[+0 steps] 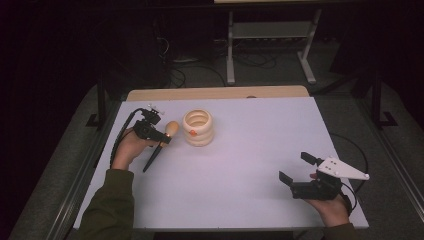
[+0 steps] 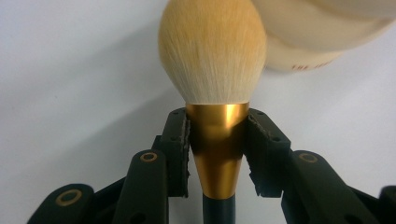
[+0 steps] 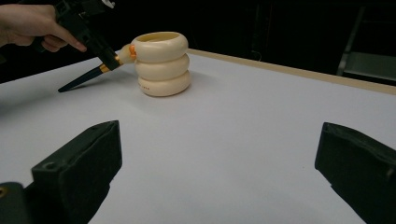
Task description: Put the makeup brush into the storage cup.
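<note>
A makeup brush (image 1: 171, 128) with a pale bristle head, gold ferrule and dark handle hangs tilted over the table's left side. My left gripper (image 1: 165, 137) is shut on its ferrule, and in the left gripper view both pads (image 2: 180, 140) press the gold ferrule below the bristles (image 2: 212, 56). Just to the right of the brush head stands a cream ringed holder (image 1: 198, 127), open on top (image 3: 162, 63), close behind the bristles (image 2: 317, 42). My right gripper (image 1: 295, 167) rests near the front right with its jaws wide apart (image 3: 219, 154) and nothing between them.
The white table (image 1: 250, 150) has a wooden strip (image 1: 215, 93) along its far edge. Beyond it a metal stand (image 1: 270, 45) and cables lie on the dark floor. A cable trails from the right gripper over the table's right edge.
</note>
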A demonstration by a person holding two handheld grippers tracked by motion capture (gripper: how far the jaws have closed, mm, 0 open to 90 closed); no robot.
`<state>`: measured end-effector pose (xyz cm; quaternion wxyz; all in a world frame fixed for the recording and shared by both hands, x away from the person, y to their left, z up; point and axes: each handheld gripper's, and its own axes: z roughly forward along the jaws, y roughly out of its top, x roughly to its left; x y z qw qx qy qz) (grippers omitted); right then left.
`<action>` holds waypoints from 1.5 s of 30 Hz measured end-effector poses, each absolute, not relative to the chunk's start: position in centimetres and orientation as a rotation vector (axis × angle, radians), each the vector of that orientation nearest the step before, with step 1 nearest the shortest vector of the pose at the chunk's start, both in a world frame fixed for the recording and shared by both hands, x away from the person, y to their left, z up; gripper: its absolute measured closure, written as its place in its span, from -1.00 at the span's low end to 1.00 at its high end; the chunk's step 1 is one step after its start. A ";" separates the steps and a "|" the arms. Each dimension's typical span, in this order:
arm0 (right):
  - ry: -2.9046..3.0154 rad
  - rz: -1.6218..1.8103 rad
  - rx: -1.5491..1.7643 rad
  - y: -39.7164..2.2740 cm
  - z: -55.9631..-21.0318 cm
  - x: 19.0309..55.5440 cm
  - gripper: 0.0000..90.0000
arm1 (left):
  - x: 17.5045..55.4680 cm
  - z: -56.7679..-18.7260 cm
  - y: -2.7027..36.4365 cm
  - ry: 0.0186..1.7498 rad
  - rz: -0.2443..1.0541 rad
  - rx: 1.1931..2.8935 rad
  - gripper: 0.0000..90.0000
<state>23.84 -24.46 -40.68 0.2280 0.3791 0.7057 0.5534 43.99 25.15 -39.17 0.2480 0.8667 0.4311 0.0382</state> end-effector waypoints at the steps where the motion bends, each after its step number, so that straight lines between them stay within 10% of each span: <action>1: 1.944 1.524 1.043 -24.5 -40.7 23.8 -1.00 | 43.9 -39.0 25.3 1.169 0.104 2.351 0.40; 45: 1.941 1.526 1.041 -24.4 -40.6 23.8 -1.00 | 42.2 -35.4 27.7 0.970 0.170 1.980 0.41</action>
